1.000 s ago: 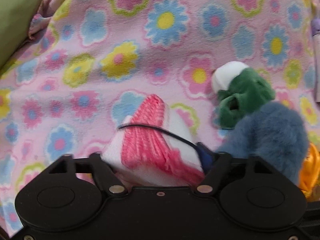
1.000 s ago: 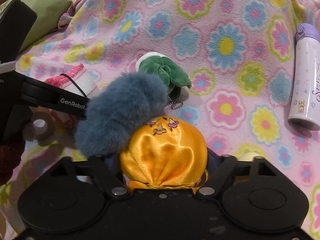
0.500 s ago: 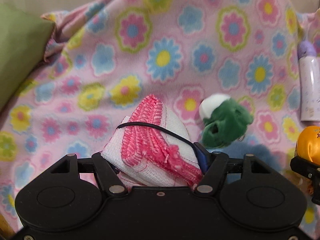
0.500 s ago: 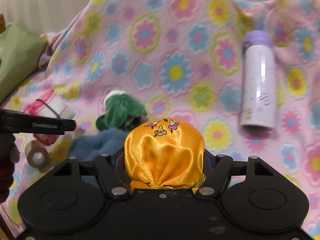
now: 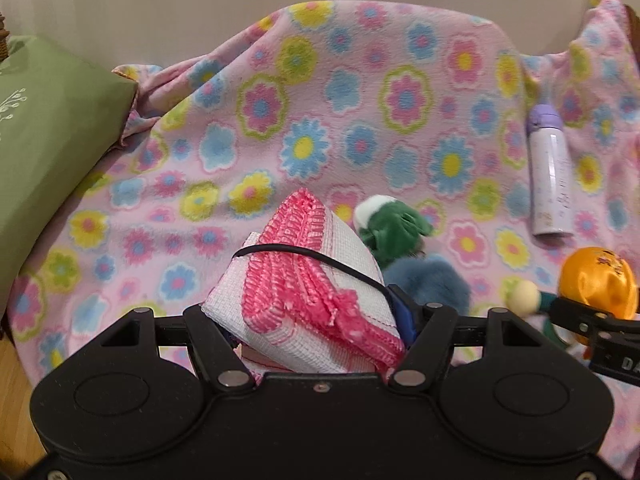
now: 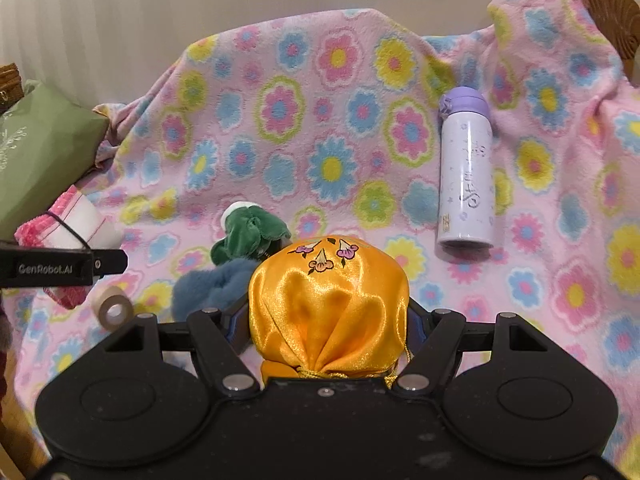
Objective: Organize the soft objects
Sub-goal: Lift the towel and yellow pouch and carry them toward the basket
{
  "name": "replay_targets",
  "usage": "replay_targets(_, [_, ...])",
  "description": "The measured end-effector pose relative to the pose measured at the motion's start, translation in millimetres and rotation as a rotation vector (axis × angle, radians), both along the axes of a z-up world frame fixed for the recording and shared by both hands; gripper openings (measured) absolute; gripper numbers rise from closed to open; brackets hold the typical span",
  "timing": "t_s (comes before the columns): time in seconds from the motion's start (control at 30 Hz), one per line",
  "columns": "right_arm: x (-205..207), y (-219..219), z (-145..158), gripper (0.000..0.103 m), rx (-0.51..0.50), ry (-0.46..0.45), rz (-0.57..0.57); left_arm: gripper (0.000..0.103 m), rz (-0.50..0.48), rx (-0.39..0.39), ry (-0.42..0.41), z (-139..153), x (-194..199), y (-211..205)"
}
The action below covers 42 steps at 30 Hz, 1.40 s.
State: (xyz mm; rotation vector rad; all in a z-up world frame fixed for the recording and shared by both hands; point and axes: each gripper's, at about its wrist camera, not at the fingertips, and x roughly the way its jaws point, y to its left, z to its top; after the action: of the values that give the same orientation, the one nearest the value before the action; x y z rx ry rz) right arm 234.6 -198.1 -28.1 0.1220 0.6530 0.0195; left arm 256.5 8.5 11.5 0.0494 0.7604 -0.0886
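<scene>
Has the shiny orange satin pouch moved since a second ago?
Yes. The shiny orange satin pouch, gripped in the right claw, has lifted up and away from the fluffy blue plush, which it earlier sat beside.

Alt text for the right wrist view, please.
The right gripper holds a shiny orange pouch above a flowered blanket. On it lie a green plush toy, a blue fluffy toy and a lilac bottle.

Soft, even indoor light falls across both fisheye views; corners darken and edges bow. Glare streaks the orange satin pouch (image 6: 328, 300); slight blur softens the blue plush (image 5: 430, 284).
</scene>
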Motion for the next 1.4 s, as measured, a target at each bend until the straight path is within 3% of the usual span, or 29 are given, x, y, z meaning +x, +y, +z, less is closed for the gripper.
replay_targets(0.4, [-73.8,-4.9,9.3,0.071,0.077,0.021,0.004,0.064,-0.02,-0.054,0.029,-0.1,-81.2,-7.1])
replay_targets(0.83, [-171.1,-4.6,11.4,0.071,0.117,0.004,0.017,0.064,-0.04,-0.061,0.054,-10.8,-166.6,-20.6])
replay_targets(1.1, [-218.8,3.7,6.9,0.071,0.122,0.002,0.021,0.064,-0.034,-0.066,0.044,-15.2,-202.2,-24.3])
replay_targets(1.4, [-238.6,15.3,-5.8,0.071,0.107,0.05,0.029,0.064,-0.004,-0.068,0.081,-30.7,-217.6,-18.3])
